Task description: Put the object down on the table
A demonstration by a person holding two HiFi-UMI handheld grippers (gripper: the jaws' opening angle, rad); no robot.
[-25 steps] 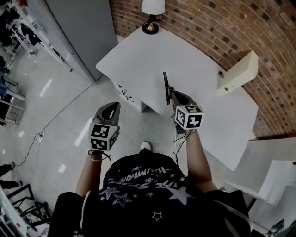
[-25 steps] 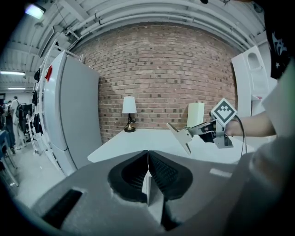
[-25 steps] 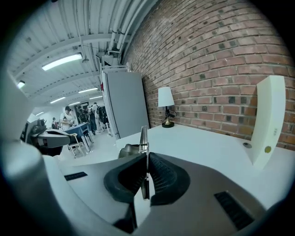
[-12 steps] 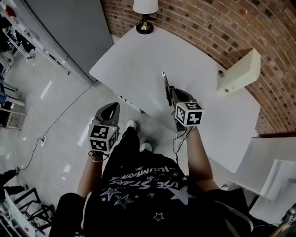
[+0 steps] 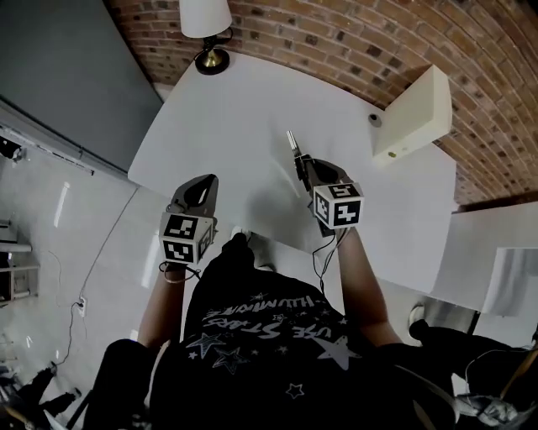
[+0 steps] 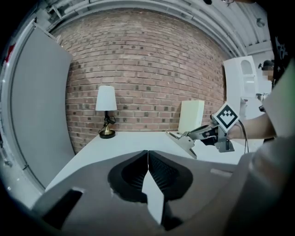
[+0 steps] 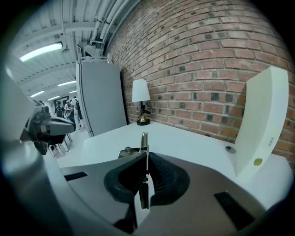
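Placement is outstanding: the flat metal object point(image 5: 292, 144) is clamped in the right hand-held gripper point(image 5: 303, 166), held over the white worktop point(image 5: 227, 117). The left hand-held gripper point(image 5: 204, 186) is closed on nothing. Lowering and release are judged undone.

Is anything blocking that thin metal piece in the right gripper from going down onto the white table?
Nothing visible. The right gripper holds the metal piece over bare table; the lamp and the white box stand off by the brick wall.
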